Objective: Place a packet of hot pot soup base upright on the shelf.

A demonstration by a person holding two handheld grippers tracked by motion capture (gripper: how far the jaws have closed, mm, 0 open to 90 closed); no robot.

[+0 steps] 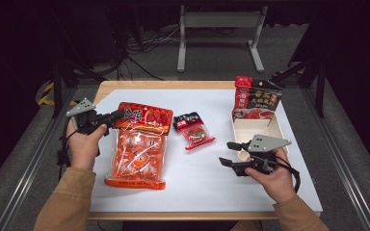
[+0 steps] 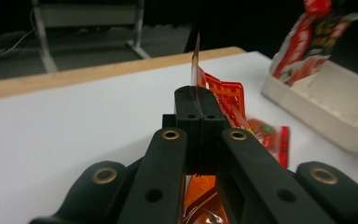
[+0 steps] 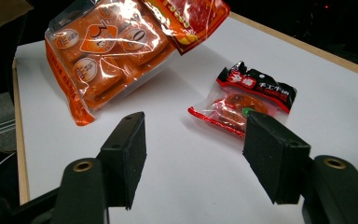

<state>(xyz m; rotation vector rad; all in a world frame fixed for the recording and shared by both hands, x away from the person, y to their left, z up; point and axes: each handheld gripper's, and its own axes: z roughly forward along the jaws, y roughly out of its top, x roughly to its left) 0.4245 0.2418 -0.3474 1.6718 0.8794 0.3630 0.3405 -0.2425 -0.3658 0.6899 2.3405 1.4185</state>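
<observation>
My left claw [image 1: 117,114] clamped on large orange plastic snack bag's [image 1: 137,147] top edge, my right claw [image 1: 228,153] gaping empty above white worktop [image 1: 197,178].

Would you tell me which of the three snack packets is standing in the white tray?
The red-and-black packet, upright in the white tray; the others lie on the table.

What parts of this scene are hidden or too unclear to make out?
- Orange bag: in the left gripper view, the shut left gripper covers most of it.
- Print on the small red packet: too small in the high view.
- White tray: its inside is partly behind the right gripper and the red-black pouch.
- Room beyond the table: too dark.
</observation>
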